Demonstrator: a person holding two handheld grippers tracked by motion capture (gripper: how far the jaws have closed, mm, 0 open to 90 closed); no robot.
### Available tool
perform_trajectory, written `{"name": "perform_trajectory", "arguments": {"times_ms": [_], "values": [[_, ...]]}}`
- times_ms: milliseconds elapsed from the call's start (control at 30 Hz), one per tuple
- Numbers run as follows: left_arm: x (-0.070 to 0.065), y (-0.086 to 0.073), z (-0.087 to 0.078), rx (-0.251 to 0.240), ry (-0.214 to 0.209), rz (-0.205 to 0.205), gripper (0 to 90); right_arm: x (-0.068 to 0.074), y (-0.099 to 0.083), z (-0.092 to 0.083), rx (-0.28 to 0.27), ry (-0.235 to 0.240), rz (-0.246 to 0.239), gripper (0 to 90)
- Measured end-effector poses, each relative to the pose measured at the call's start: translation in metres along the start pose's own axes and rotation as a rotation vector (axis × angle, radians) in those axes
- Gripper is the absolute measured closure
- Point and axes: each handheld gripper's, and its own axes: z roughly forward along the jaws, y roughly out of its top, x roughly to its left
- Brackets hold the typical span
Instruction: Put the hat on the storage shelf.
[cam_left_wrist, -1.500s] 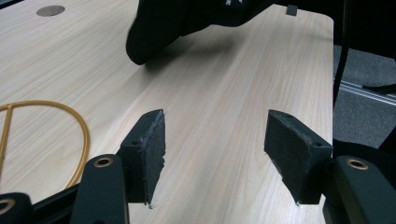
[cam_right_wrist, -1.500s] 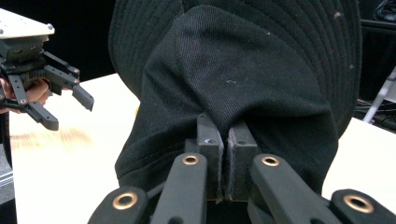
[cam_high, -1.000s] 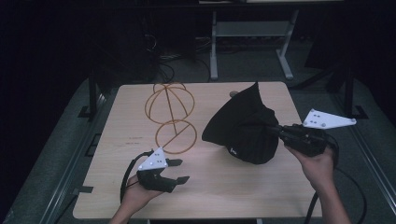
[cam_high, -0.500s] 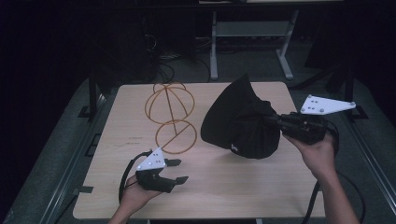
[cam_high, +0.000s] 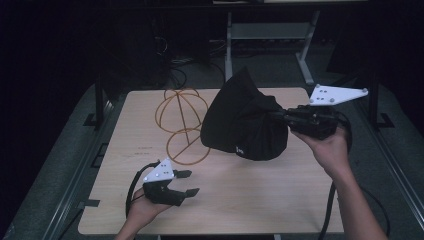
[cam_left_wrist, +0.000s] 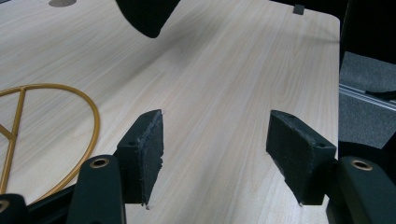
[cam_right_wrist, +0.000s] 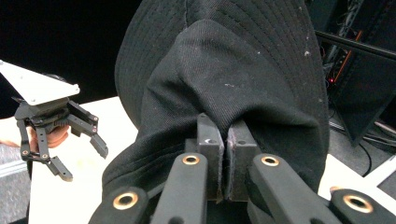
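Black twill fabric hat (cam_high: 243, 122), soft and floppy with a stitched brim, is the object in play. It hangs bunched, lifted over the right half of the pale wooden table (cam_high: 260, 200); whether its lowest edge touches the top cannot be told from the high view. A small white mark shows low on its front.

Right gripper (cam_high: 281, 115): jaws pressed together on a fold of the hat's cloth. The right gripper view shows the pads (cam_right_wrist: 208, 154) meeting with only fabric between them and the crown ballooning above. Pinching one fold lets the rest of the hat drape under its own weight, which is probably why it looks peaked and lopsided rather than round.

Gold wire stand (cam_high: 181, 120) just to the hat's left: a ring base flat on the table, a thin stem, a spherical cage of hoops on top. The hat's left edge is close to the cage, overlapping it from the high view; contact not clear. The cage is head-shaped, so my guess is that it's a hat stand and the hat is meant for it.

Left gripper (cam_high: 186, 183): near the front-left of the table, jaws spread wide with nothing between them, held by the left hand (cam_high: 140, 210) low over bare wood beside the ring base. It looks parked, possibly ready to steady the base.
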Motion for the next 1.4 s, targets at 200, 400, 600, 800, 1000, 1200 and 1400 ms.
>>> {"name": "perform_trajectory", "arguments": {"times_ms": [200,400,600,800,1000,1200,1400], "values": [[0.001,-0.001,0.0,-0.003,0.0,-0.005,35.9,0.001,0.021,0.011,-0.017,0.036,-0.015,86.8],[0.002,-0.002,0.0,-0.008,-0.001,-0.012,35.8,0.0,0.036,0.024,-0.006,0.054,-0.029,86.8],[0.002,-0.002,-0.001,-0.005,-0.003,-0.016,35.7,-0.002,0.049,0.032,0.001,0.07,-0.04,86.8],[0.003,-0.003,-0.002,-0.006,-0.003,-0.024,35.7,-0.004,0.062,0.037,-0.001,0.08,-0.043,86.8],[0.004,-0.003,-0.003,-0.003,-0.002,-0.02,35.7,-0.004,0.065,0.048,-0.011,0.101,-0.036,86.8],[0.005,-0.004,-0.004,-0.006,0.001,-0.018,35.7,0.001,0.081,0.06,-0.022,0.129,-0.052,86.8],[0.005,-0.004,-0.004,0.0,-0.005,-0.019,35.6,0.003,0.097,0.076,0.001,0.141,-0.074,86.8]]}}
